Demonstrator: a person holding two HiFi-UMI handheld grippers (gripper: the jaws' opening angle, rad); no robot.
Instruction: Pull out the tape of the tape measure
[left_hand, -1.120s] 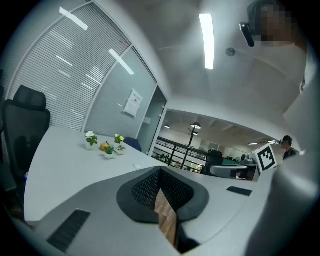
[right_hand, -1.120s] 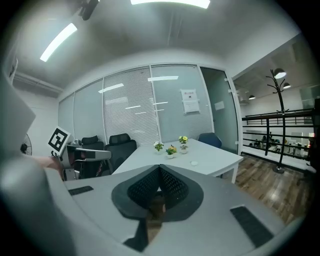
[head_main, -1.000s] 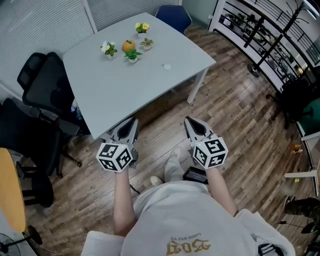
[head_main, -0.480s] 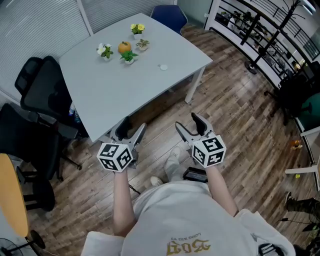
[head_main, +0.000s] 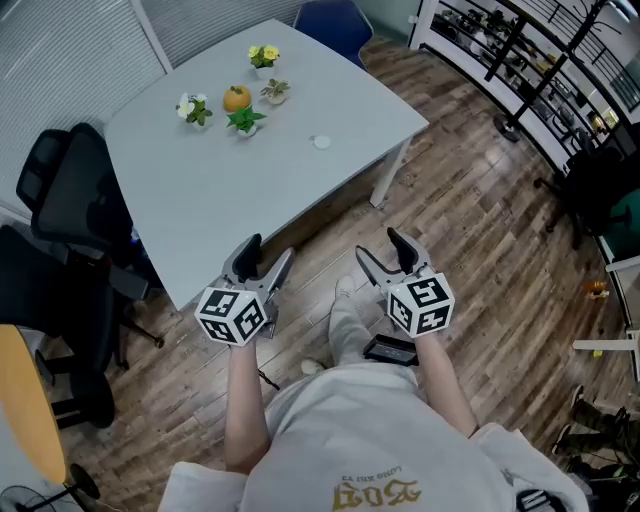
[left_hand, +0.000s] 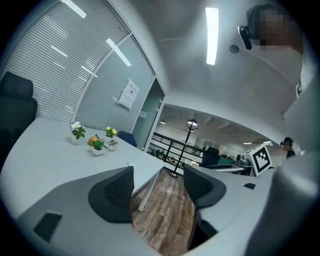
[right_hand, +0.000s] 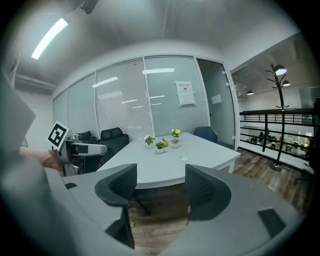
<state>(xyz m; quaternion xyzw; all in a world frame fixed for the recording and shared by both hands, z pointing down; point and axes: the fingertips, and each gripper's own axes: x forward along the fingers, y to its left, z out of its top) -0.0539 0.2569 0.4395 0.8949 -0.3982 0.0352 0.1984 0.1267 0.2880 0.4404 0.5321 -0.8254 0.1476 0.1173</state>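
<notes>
Dark ribbed rubber lines the jaws of the left gripper (head_main: 268, 250) and right gripper (head_main: 379, 246). Both have just been opening and stand spread, with nothing between them. At twelve o'clock the tape measure (head_main: 320, 142), a small white disc, lies on the smooth pale-grey table (head_main: 250, 195). Potted plants (head_main: 243, 120) stand at eleven, and the wood-plank floor (head_main: 470, 220) stretches to three.

**White shirt, grey grippers**

The person wears a white short-sleeved shirt (head_main: 370, 430) with gold lettering across it, and pale trousers (head_main: 345, 335). The left gripper (head_main: 267, 250) and right gripper (head_main: 379, 246) have smooth grey shells and dark ribbed pads (left_hand: 120, 189). Each carries a white cube (head_main: 233, 315) printed with black square markers.
</notes>
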